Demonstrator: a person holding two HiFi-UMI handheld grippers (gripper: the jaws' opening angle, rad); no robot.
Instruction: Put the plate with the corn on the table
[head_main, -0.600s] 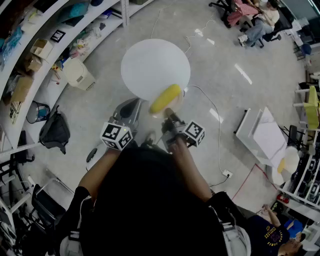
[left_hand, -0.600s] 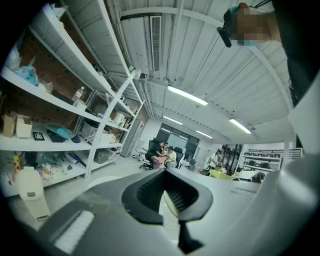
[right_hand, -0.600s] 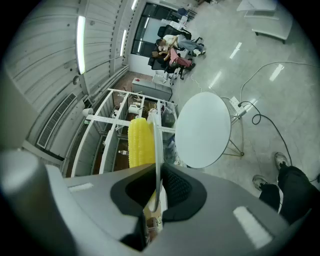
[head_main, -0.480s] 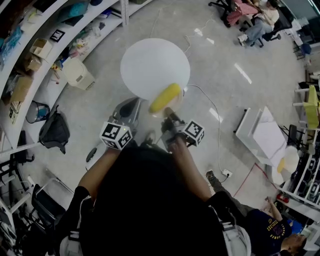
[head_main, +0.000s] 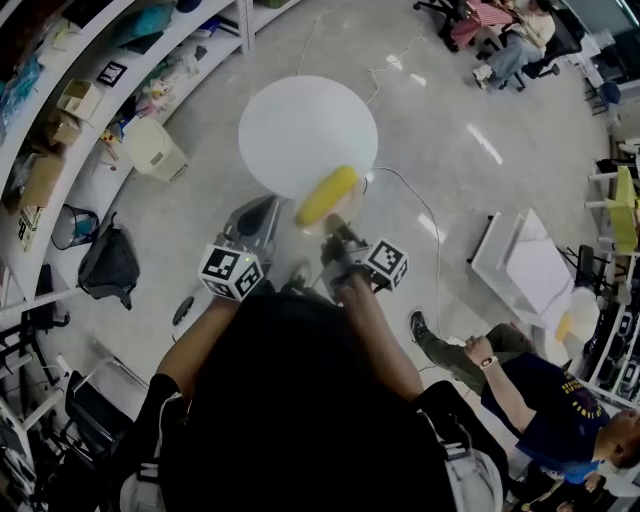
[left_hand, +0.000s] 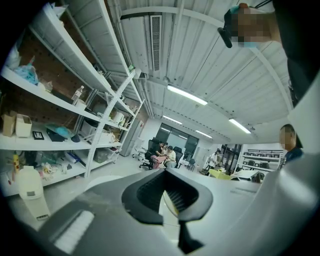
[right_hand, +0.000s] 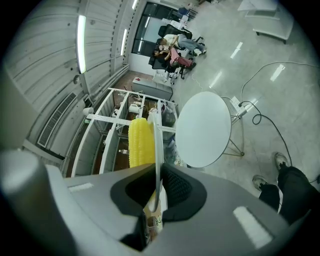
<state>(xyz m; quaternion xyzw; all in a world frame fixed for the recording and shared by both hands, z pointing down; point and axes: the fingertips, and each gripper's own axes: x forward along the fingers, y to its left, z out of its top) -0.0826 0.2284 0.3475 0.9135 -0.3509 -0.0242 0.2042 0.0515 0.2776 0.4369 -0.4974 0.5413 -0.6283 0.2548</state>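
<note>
Right gripper (right_hand: 159, 185) clamps the clear plate (right_hand: 158, 145) by its rim, flat, so the yellow corn cob (head_main: 328, 194) rests steady above the round white table (head_main: 300, 125); left gripper (left_hand: 167, 195) released

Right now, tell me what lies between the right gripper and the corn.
Only the plate: the right gripper clamps its rim, the corn lies farther along it. Right gripper view.

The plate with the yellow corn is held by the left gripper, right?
No, not the left one. The right gripper holds the plate with the yellow corn, jaws shut on its rim. The right gripper view shows it.
</note>
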